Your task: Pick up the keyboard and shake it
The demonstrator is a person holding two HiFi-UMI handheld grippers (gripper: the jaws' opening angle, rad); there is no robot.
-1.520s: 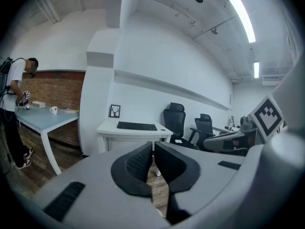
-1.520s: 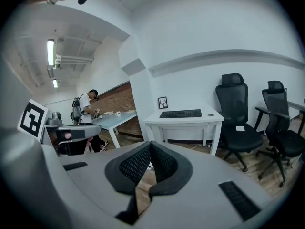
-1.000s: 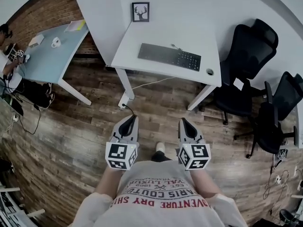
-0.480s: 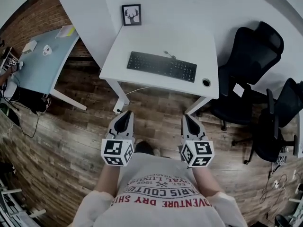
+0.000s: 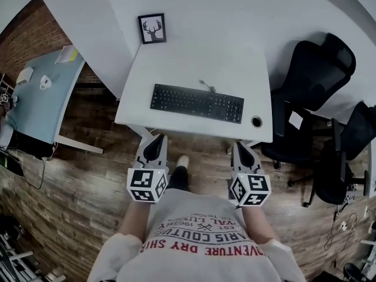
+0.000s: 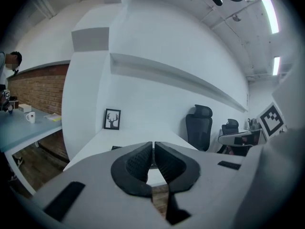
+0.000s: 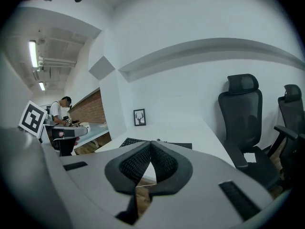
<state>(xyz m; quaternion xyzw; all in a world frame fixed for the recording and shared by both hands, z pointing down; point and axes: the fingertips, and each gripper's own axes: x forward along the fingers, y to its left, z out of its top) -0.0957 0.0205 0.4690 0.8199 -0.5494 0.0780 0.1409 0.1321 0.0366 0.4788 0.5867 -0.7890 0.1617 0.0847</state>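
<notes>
A black keyboard (image 5: pixel 197 103) lies flat near the front edge of a white desk (image 5: pixel 200 63), its cable running back from its top edge. In the right gripper view the keyboard (image 7: pixel 178 145) shows just above the jaws. My left gripper (image 5: pixel 155 143) is held at the desk's front edge, below the keyboard's left end, jaws shut and empty. My right gripper (image 5: pixel 242 151) sits at the front edge below the keyboard's right end, also shut on nothing. Both gripper views look along closed tips, the left gripper (image 6: pixel 153 144) and the right gripper (image 7: pixel 150 142), toward the desk.
A framed deer picture (image 5: pixel 152 28) leans at the desk's back left. A round cable hole (image 5: pixel 256 121) is right of the keyboard. Black office chairs (image 5: pixel 311 75) stand to the right. A light blue table (image 5: pixel 35 98) with a mug and papers is left. Wood floor lies below.
The desk and keyboard have come closer and lower in the head view as I walked up. Both grippers now reach the desk's front edge, still shut.
</notes>
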